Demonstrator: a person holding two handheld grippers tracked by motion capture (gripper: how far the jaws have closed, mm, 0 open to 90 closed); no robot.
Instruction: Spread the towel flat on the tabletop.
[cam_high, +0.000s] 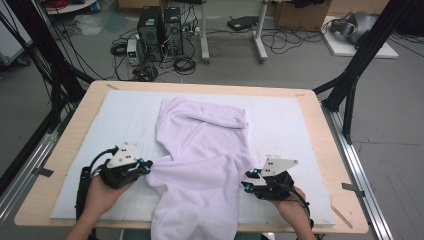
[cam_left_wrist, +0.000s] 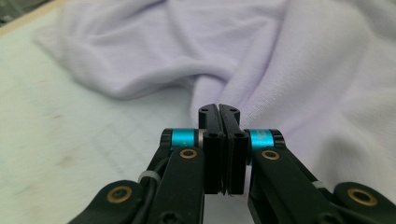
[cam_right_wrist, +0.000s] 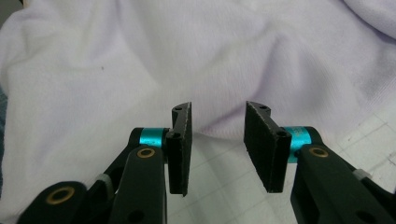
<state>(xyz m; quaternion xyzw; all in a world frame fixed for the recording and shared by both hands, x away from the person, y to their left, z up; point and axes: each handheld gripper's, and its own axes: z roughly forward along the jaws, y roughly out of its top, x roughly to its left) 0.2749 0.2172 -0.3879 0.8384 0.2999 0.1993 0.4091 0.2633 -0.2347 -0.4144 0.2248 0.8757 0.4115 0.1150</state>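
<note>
Two claws sit at the near edge of the pale tabletop (cam_high: 75, 150), one on each side of a crumpled lavender fleece cloth (cam_high: 205, 150) that runs from mid-tabletop down over that near edge. Left claw (cam_high: 148, 164) is clenched, its pads pressed flat together with nothing between them, tips at the cloth's hem. Right claw (cam_high: 246, 181) is released, its pads apart just short of the cloth.

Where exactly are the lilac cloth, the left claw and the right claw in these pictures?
lilac cloth (cam_high: 205, 150), high view, middle of the spread fabric.
left claw (cam_left_wrist: 219, 111), left gripper view, tips of its shut jaws at the cloth's edge.
right claw (cam_right_wrist: 218, 114), right gripper view, gap between its open jaws.
</note>
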